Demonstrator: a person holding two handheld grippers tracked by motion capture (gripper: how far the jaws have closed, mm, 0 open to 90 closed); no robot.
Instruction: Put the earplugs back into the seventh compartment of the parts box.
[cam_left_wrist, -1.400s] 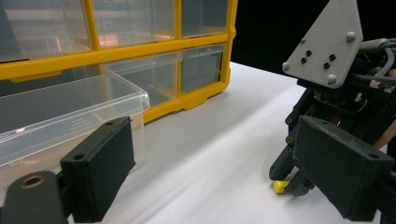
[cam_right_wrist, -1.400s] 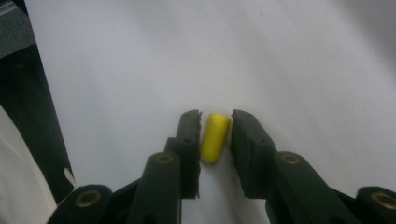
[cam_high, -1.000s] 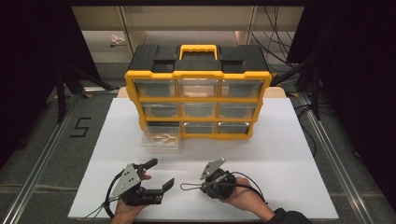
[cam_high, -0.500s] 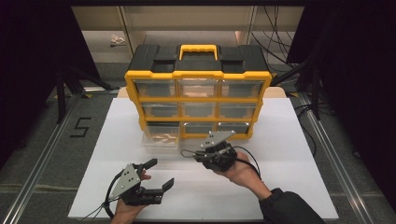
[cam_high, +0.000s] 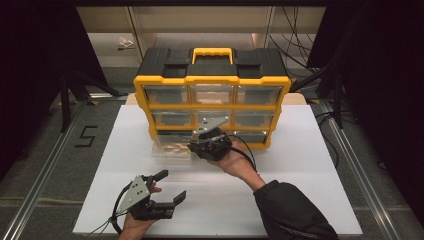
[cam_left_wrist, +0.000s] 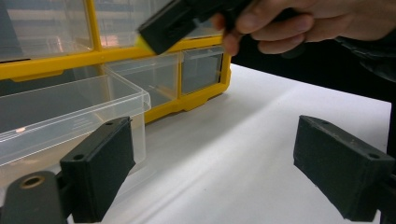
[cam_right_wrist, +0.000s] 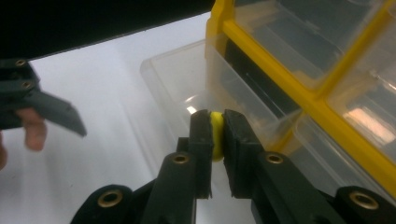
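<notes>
1. A small yellow piece (cam_right_wrist: 216, 135) sits clamped in the right hand-held gripper (cam_high: 209, 144), above the pulled-out clear drawer (cam_high: 171, 149) at the organizer's (cam_high: 212, 100) 7 o'clock.
2. Judged step: dropping it in; next, lower over the drawer, then release.
3. The left hand-held gripper (cam_high: 170, 187) rests spread apart on the white surface (cam_high: 310, 170), well clear at 6 o'clock.

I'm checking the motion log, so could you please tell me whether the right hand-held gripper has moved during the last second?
Yes. The right hand-held gripper has travelled away from the person, from the near table edge up to the yellow organizer's bottom drawer row.
</notes>
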